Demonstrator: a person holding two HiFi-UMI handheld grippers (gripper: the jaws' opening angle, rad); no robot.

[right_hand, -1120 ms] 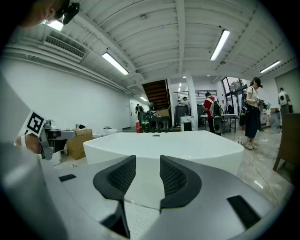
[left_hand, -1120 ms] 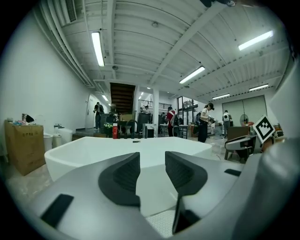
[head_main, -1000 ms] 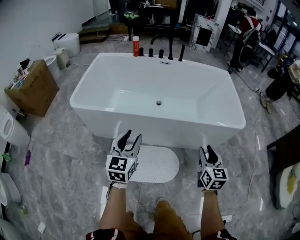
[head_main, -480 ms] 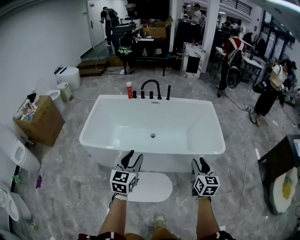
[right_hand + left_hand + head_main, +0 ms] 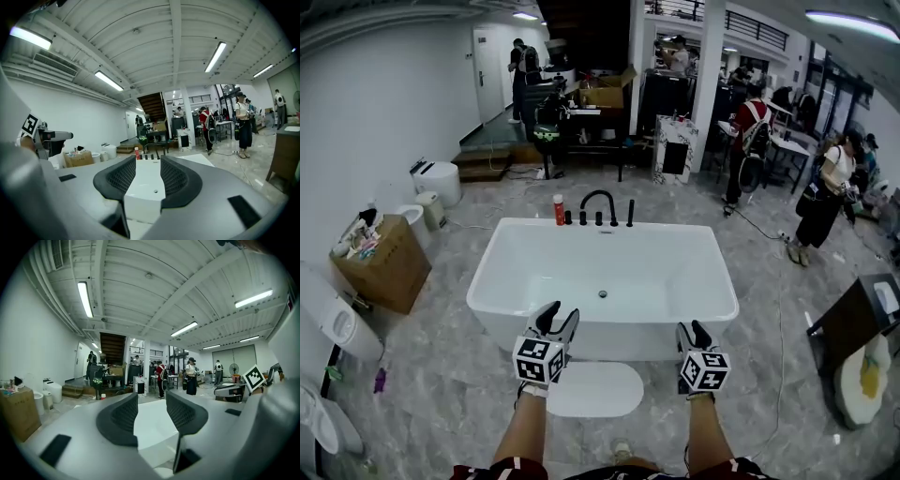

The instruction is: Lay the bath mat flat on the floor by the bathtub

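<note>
Head view puts the white, rounded, dimpled bath mat [image 5: 592,389] at lower centre, lying flat on the grey marbled floor [image 5: 431,375], just beside the near wall of the white freestanding bathtub [image 5: 619,343]. We judge the mat thin, light and limp, likely to sag when lifted, so any correction should pinch two spots along a long edge. The left claw [image 5: 560,315] and right claw [image 5: 692,330] flank it in the frame, both apart and empty. The left's jaws have just been opening wider, with nothing between them. Against a second ago, our viewpoint has lifted. Tub and mat sit lower and smaller, the mat is unmoved, and more of the room shows.
</note>
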